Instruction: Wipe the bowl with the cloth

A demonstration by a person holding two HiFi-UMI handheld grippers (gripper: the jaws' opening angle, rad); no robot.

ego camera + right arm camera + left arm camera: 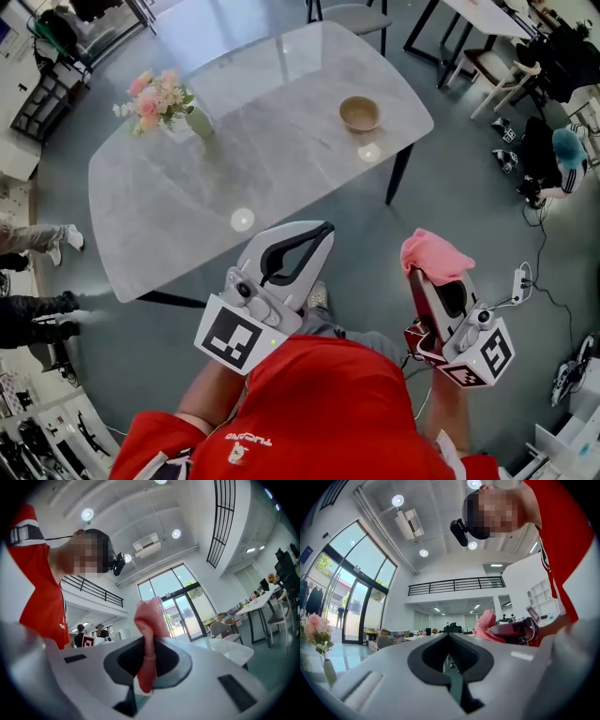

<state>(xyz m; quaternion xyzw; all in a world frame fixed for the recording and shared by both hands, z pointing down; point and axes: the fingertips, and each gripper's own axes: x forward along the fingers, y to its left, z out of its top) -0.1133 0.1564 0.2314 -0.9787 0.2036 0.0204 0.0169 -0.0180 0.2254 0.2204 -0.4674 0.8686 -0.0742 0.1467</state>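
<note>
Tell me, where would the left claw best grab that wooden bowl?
Probably its rim, from above: the bowl stands upright and open on the table, so one jaw can go inside, one outside. The left gripper, now shut, must open first.

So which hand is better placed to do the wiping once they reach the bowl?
Right. The right gripper is shut on the pink cloth, while the left gripper is shut and empty, likely free to steady the bowl, which sits untouched across the table.
</note>
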